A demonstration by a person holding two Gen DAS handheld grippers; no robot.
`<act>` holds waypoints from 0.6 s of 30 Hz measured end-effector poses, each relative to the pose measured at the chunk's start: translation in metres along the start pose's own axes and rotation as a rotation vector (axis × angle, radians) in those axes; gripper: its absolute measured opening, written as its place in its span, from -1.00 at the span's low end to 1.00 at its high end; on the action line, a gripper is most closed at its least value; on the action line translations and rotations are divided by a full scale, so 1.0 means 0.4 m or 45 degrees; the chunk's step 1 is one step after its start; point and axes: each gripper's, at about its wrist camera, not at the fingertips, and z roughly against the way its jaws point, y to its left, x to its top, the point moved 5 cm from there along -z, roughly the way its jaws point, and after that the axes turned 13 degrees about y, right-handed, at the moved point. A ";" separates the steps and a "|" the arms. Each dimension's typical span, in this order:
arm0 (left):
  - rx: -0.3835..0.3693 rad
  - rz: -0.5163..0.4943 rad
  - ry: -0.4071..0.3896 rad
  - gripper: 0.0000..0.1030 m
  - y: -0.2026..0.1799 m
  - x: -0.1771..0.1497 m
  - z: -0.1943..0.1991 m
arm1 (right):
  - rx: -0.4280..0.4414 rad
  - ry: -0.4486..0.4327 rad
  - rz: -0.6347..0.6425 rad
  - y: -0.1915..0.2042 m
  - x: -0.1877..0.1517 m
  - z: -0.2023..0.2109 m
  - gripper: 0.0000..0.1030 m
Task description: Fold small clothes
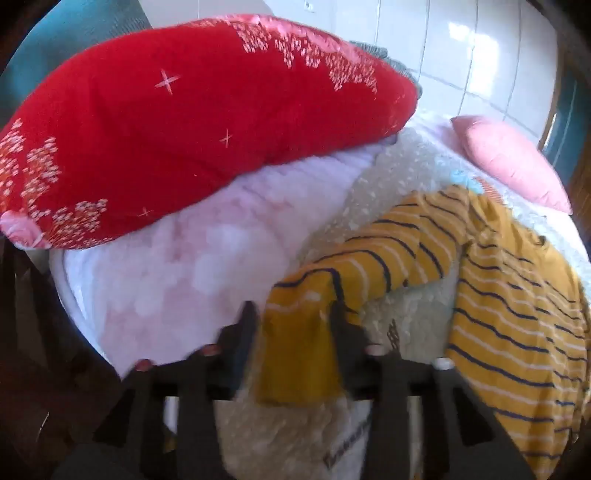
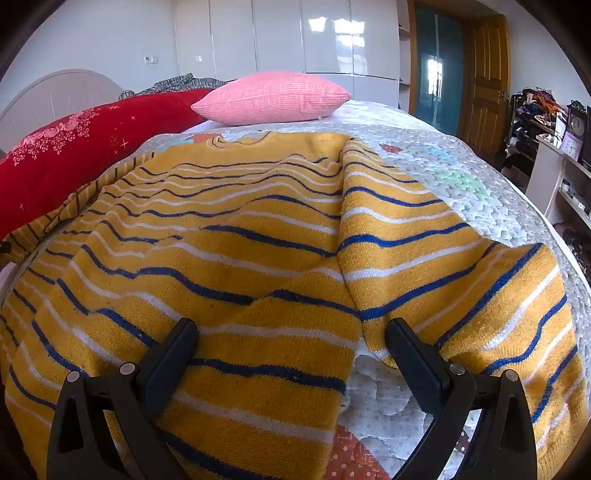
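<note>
A small yellow sweater (image 2: 236, 258) with navy and white stripes lies spread on the quilted bed cover (image 2: 476, 199). In the left wrist view its body (image 1: 517, 332) lies at the right and one sleeve (image 1: 373, 258) stretches toward me. My left gripper (image 1: 293, 317) holds the plain yellow cuff (image 1: 295, 354) of that sleeve between its fingers, lifted off the bed. My right gripper (image 2: 291, 332) is open, wide apart, just above the sweater's hem and a folded-over flap (image 2: 443, 280), holding nothing.
A big red floral pillow (image 1: 184, 129) lies on a pink-white blanket (image 1: 207, 258) at the left. A pink cushion (image 2: 273, 98) sits at the far end of the bed. White wardrobes (image 2: 295, 33), a wooden door (image 2: 484, 81) and cluttered shelves (image 2: 554, 122) stand beyond.
</note>
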 end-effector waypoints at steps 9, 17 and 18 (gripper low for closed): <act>-0.171 -0.202 -0.164 0.71 -0.159 -0.141 0.160 | -0.002 -0.016 -0.003 0.010 0.024 0.011 0.99; -0.291 -0.425 -0.038 0.71 -0.347 -0.259 0.186 | -0.001 -0.036 -0.019 0.005 0.014 0.036 0.99; -0.303 -0.452 -0.035 0.71 -0.361 -0.270 0.193 | -0.001 -0.007 -0.032 0.002 0.011 0.048 0.95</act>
